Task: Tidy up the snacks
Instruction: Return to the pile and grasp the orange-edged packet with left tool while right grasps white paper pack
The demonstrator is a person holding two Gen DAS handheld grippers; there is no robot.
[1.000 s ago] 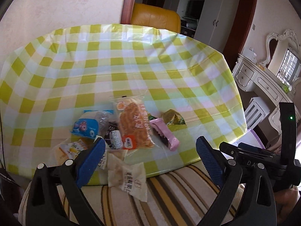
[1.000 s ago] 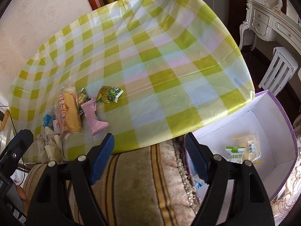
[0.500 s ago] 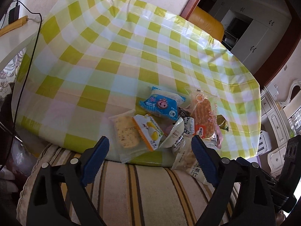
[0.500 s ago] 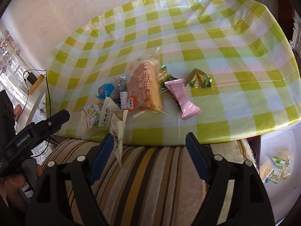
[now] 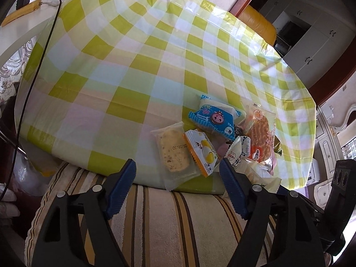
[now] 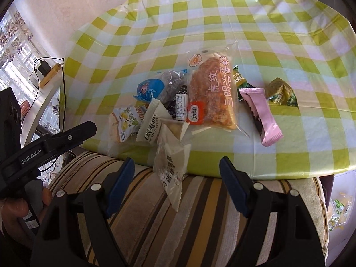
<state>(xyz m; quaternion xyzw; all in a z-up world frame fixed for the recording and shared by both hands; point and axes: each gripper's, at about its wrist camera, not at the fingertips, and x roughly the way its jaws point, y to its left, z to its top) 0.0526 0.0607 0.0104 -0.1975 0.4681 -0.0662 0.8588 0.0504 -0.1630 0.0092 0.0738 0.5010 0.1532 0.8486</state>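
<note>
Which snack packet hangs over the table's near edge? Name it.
The white packet with dark lettering. Its lower half droops off the checked tablecloth onto the striped cushion; the other packets, like the pink wrapper, lie on the cloth.

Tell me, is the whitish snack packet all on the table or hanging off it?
Hanging off. The whitish packet droops over the near edge of the checked table, its lower end in front of the striped cushion.
</note>
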